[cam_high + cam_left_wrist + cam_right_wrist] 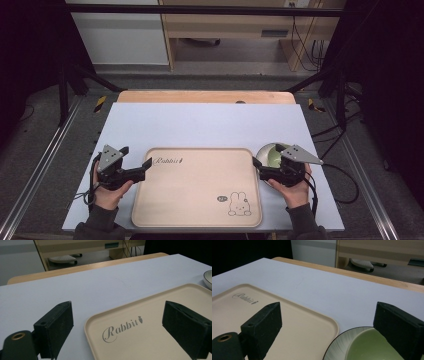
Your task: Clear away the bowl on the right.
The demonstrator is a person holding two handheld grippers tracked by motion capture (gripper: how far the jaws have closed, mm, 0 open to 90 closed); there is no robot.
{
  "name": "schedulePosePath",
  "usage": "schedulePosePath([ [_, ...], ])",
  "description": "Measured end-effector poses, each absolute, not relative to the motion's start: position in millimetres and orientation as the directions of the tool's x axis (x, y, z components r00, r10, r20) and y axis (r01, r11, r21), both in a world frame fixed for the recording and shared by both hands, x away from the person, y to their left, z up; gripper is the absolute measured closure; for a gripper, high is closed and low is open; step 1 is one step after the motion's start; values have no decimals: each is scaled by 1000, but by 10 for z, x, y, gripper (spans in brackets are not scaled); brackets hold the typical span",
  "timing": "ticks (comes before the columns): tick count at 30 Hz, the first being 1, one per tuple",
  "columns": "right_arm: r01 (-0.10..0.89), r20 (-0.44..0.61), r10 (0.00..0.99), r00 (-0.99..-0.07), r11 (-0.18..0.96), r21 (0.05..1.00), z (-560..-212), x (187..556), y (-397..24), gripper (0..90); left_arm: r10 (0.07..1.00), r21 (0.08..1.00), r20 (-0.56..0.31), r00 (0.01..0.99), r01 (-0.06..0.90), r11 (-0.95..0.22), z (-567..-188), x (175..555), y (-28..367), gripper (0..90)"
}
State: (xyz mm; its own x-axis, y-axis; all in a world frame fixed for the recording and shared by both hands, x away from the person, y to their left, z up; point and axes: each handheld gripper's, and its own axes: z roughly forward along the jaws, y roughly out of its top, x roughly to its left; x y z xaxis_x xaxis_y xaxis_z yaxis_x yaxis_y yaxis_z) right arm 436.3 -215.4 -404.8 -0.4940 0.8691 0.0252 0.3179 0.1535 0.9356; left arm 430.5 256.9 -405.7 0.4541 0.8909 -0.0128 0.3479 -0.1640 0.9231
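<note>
My left tongs (146,166) stand apart at the tray's (200,200) left edge, holding nothing. My right tongs (258,167) stand apart beside the green bowl (272,156), empty, on the worktop (200,125).

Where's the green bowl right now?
In the high view the green bowl sits on the table's right side, just off the tray's far right corner, under the open right gripper; the right gripper view shows it between that gripper's jaws.

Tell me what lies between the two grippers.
The beige tray, bare of items, lies between left gripper and right gripper in the high view.
</note>
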Motion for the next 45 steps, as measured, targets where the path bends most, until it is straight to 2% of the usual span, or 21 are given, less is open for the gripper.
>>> schedulePosePath([
  [22, 321, 14, 895, -447, 146, 936, -3982, 4353, -2257, 81, 886, 923, -7, 463, 344, -172, -4061, 4289, 2554, 97],
  [45, 382, 31, 942, -335, 106, 918, -4002, 4395, -2541, 109, 885, 921, -12, 466, 351, -172, -4080, 4298, 2534, 97],
])
